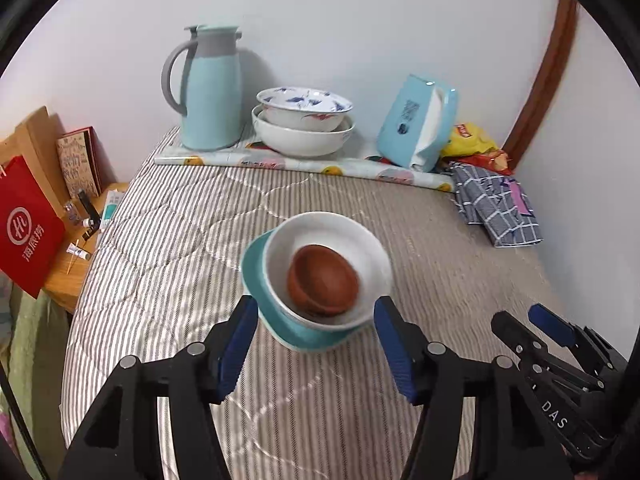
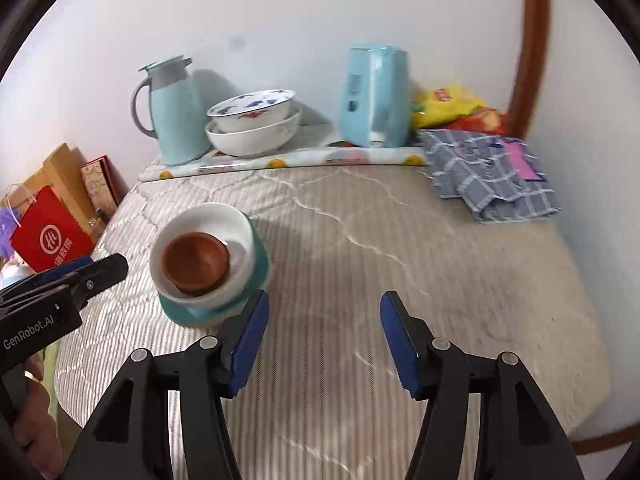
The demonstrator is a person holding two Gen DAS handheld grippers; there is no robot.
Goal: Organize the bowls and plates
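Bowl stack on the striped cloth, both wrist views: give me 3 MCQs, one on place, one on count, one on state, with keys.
1. Where does the brown bowl sit?
A. inside the white bowl
B. beside the jug
C. on the checked cloth

2. How many bowls are stacked by the teal jug at the wall?
A. one
B. two
C. four

3. How do the left gripper jaws stand?
A. shut on the teal bowl
B. open, holding nothing
C. shut on the brown bowl

Key: 1 A, it nests in the white bowl, itself in the teal bowl. 2 B, a patterned bowl sits in a plain one. 3 B, the pads stand apart, clear of the stack.
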